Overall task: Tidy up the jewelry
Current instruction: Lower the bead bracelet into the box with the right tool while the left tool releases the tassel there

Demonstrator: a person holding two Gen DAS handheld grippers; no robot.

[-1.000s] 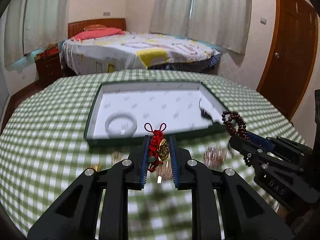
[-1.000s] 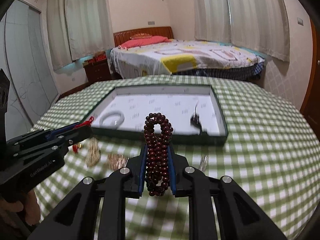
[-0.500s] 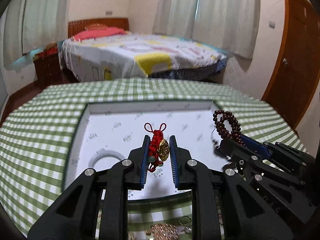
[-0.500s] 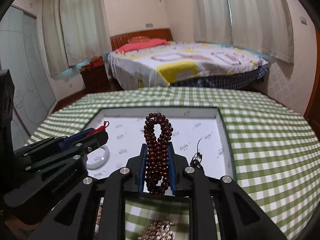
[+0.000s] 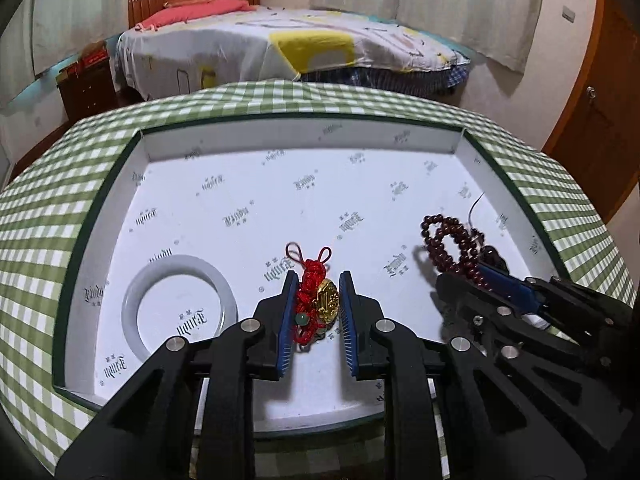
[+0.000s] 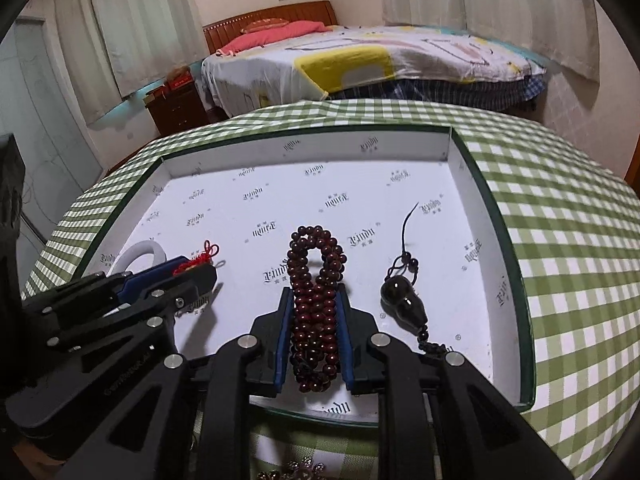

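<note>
A white-lined tray point(image 5: 304, 136) with a dark green rim lies on the checked table. My left gripper point(image 5: 318, 280) hangs low over the tray's near middle, shut on a red knotted charm point(image 5: 316, 300) with a gold pendant. Beside it on the tray floor lies a white bangle point(image 5: 176, 263). My right gripper point(image 6: 314, 292) hovers over the tray's near right part with a dark red bead bracelet point(image 6: 314, 320) between its pads. Its jaws are opening, and the beads still stand upright in the grip. A black gourd pendant point(image 6: 402, 300) on a cord lies just to its right.
A green checked cloth point(image 6: 560, 240) covers the table around the tray. Some loose jewelry point(image 6: 296, 470) lies on the cloth below the tray's near rim. A bed point(image 5: 320, 48) stands behind the table, and a wooden door point(image 5: 600, 92) is at the right.
Both grippers have moved forward and down, from in front of the tray to low over its floor. Each still carries its piece.
</note>
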